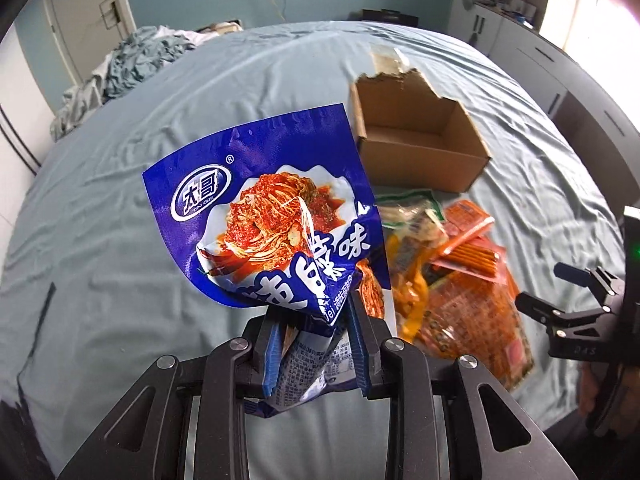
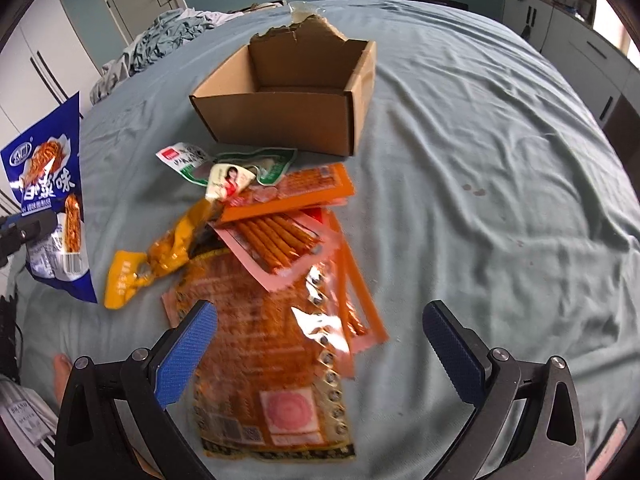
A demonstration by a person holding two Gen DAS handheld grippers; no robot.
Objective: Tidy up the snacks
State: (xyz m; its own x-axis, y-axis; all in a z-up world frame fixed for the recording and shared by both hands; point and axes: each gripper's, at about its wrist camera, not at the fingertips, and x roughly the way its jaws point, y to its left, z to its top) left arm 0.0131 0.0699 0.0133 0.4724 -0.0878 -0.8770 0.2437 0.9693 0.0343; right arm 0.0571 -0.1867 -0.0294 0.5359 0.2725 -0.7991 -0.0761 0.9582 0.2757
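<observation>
While pinched at its crumpled bottom end: blue snack packet [image 1: 280, 216] held up off the bed, free end fanned out beyond the pads.

Left gripper [image 1: 312, 340]: jaws drawn narrow, clamped on bunched foil of blue snack packet; film folded and creased between the blue pads.

Handling, blue packet: judged light, thin and floppy; glossy film likely slick, so bunched grip probably safer than a flat edge pinch. Contents judged soft, not fragile.

Right gripper [image 2: 320, 356]: jaws spread wide, nothing between the pads; hanging over near end of large orange packet [image 2: 272, 360], not touching as far as visible.

Handling, large orange packet: flat, flexible, shiny; likely to slide on the sheet. Best taken by a free edge or corner, since flat lie offers little to pinch.

Pile [image 2: 256, 240]: pink stick-snack pack, orange strip, yellow pouch, green-white sachets overlapping on large orange packet, mid-bed, just short of the box.

Cardboard box [image 2: 288, 100]: open-topped, torn far rim, apparently empty, toward far end of bed [image 2: 480, 160]; well beyond both grippers.

Blue packet relative to box: left of it and nearer, raised, not yet over the opening.
</observation>
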